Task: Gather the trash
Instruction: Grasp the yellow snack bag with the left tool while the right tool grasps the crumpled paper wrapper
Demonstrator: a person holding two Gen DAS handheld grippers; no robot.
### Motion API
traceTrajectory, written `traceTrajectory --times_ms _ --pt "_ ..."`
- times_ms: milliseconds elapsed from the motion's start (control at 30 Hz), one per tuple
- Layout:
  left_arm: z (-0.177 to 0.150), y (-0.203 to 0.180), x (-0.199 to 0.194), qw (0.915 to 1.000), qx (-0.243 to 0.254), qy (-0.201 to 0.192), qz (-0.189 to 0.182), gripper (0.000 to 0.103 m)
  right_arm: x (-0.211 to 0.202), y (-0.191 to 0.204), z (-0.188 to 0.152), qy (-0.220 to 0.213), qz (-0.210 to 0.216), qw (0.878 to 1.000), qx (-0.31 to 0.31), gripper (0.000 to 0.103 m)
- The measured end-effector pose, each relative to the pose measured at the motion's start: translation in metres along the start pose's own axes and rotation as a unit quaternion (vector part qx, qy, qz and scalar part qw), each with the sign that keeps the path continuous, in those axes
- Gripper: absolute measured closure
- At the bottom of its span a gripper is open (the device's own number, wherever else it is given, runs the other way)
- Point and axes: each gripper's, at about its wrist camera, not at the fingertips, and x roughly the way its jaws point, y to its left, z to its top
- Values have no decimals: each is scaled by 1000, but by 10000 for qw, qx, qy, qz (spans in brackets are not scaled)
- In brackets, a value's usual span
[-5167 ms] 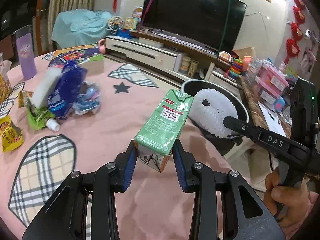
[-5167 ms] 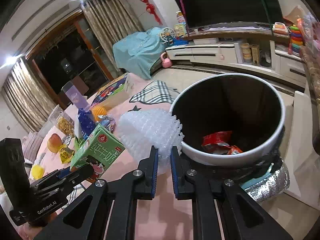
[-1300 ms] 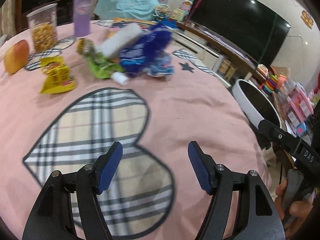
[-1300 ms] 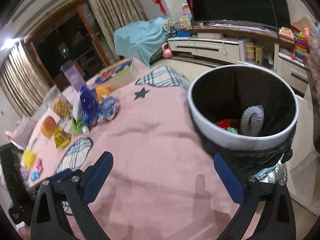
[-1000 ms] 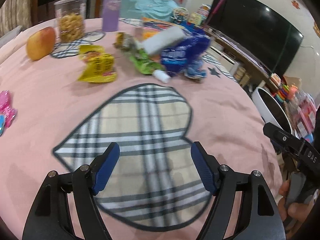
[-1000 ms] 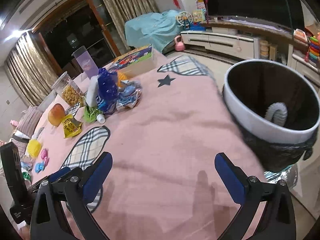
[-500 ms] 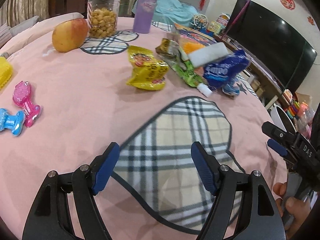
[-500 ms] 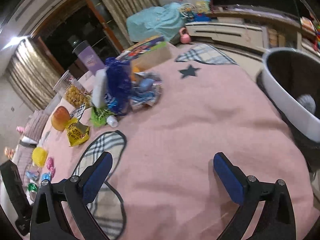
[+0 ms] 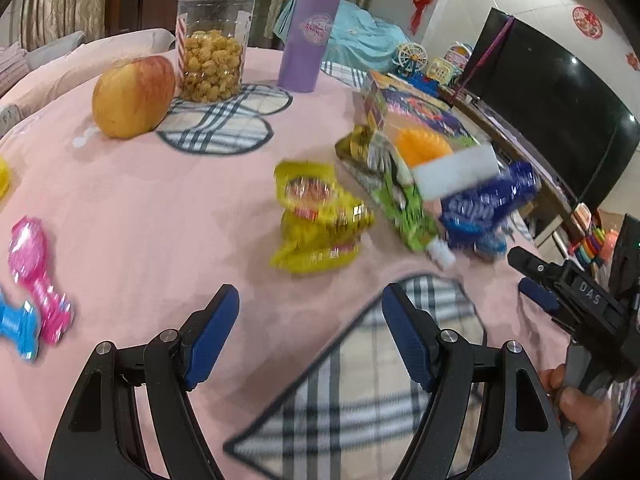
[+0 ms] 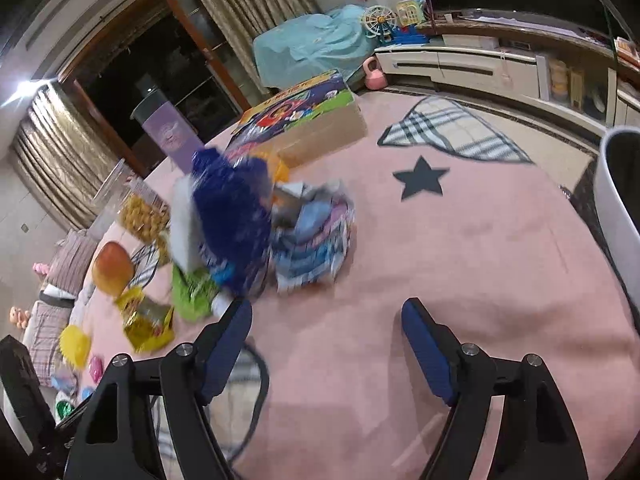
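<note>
A heap of wrappers lies on the pink tablecloth [image 9: 168, 216]: a yellow snack bag [image 9: 316, 224], a green pouch [image 9: 408, 212], a dark blue bag [image 9: 488, 208] and a white foam block [image 9: 456, 172]. My left gripper [image 9: 310, 336] is open just short of the yellow bag, nothing between its fingers. In the right wrist view the blue bag [image 10: 232, 208] and a pale blue crumpled wrapper [image 10: 312, 236] lie ahead of my right gripper [image 10: 326, 340]. Its jaws are closing with nothing between them. The bin's white rim [image 10: 616, 204] shows at the right edge.
An apple [image 9: 132, 96], a jar of popcorn [image 9: 212, 60], a purple tumbler [image 9: 308, 36] and a colourful box [image 10: 304, 120] stand on the far side. Pink and blue toys [image 9: 36, 272] lie at the left. The right gripper's body [image 9: 580, 304] with a hand is at the right.
Both grippers have swung away from the bin toward the heap of wrappers, which now sits closer. The right gripper's jaws have narrowed.
</note>
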Motion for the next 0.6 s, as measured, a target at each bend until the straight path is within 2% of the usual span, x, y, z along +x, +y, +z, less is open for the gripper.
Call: traceTrajectory --times_ms 167,267,300,333,367,400,600 --pt "16 0 17 10000 -65 -7 -51 28 23 6 15 75 -19 9999 -76 26" --pt "19 -2 24 9999 -66 -30 -132 30 34 8 18 123 -138 9997 -186 43" --pt "19 -3 25 9999 -50 -31 -143 40 36 9 18 120 -178 9995 -240 52" --pt "18 -4 28 9998 -10 24 -188 57 36 9 18 117 -179 9994 -278 62" --pt "18 -5 31 9997 22 84 -214 67 36 8 18 128 -152 9994 -283 68" --pt "17 -6 33 9997 51 140 -217 81 35 7 17 149 -153 9994 -281 74" --pt "7 -14 20 9993 221 47 -310 83 16 -3 6 142 -91 9993 -319 80"
